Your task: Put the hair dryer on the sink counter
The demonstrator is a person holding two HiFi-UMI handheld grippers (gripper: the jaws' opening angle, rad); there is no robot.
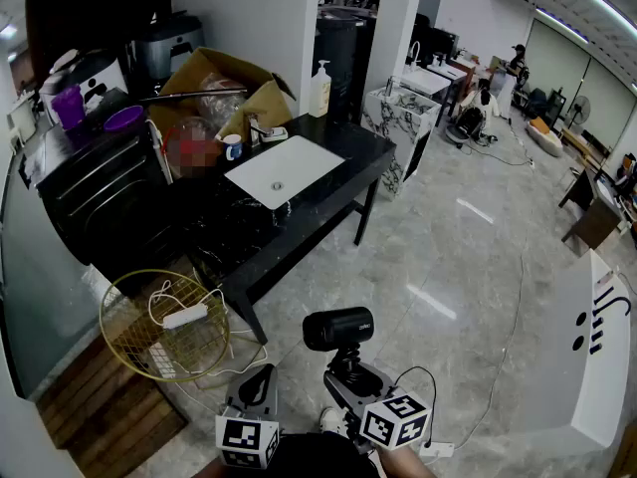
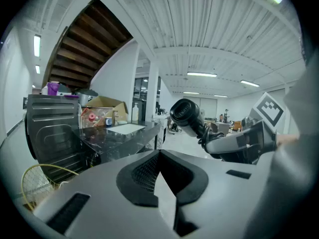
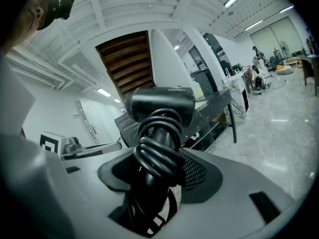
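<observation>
The right gripper [image 1: 350, 371] is clenched on the dryer [image 1: 338, 329] by its cord-wrapped handle, so the barrel rides upright and the cord cannot trail. The left gripper [image 1: 261, 384], at its 9 o'clock, has its jaws together on nothing. The bench [image 1: 343, 162] with its sink [image 1: 284, 170] lies well ahead at 11 o'clock, not yet reached.

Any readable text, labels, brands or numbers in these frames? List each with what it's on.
No text is legible enough to quote.
hair dryer: small pale brand print on the barrel, too blurred to read.
white panel: large dark lettering seen at an angle, unreadable.
pump bottle: label too small to read.
</observation>
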